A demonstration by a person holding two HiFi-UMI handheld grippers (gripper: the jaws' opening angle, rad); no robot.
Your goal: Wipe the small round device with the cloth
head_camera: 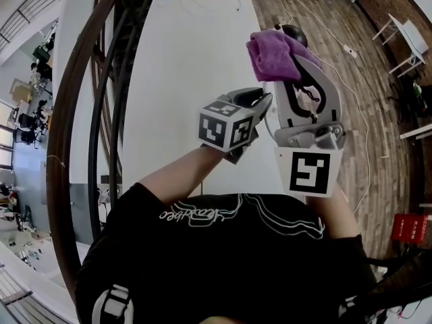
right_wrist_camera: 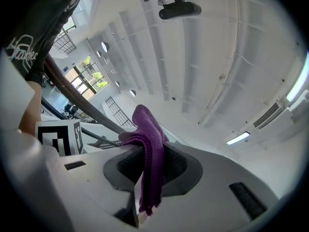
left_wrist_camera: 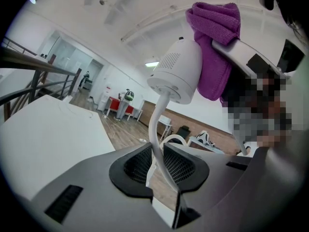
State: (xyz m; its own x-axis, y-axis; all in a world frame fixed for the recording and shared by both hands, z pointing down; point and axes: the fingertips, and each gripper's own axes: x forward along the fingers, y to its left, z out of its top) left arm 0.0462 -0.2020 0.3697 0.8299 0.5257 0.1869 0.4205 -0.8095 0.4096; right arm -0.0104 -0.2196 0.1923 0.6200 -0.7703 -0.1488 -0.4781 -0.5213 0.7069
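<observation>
White table (head_camera: pixel 182 79) below; left gripper (left_wrist_camera: pixel 161 163) level, fingers (left_wrist_camera: pixel 186 166) clamping device (left_wrist_camera: pixel 177 69) stalk; right gripper (right_wrist_camera: pixel 152 166) upturned, pinching cloth (right_wrist_camera: pixel 150 144).

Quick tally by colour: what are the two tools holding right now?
Purple: 1, the cloth
White: 1, the device
Total: 2

No legible text; white script on the black shirt (head_camera: pixel 202 216), unreadable
</observation>
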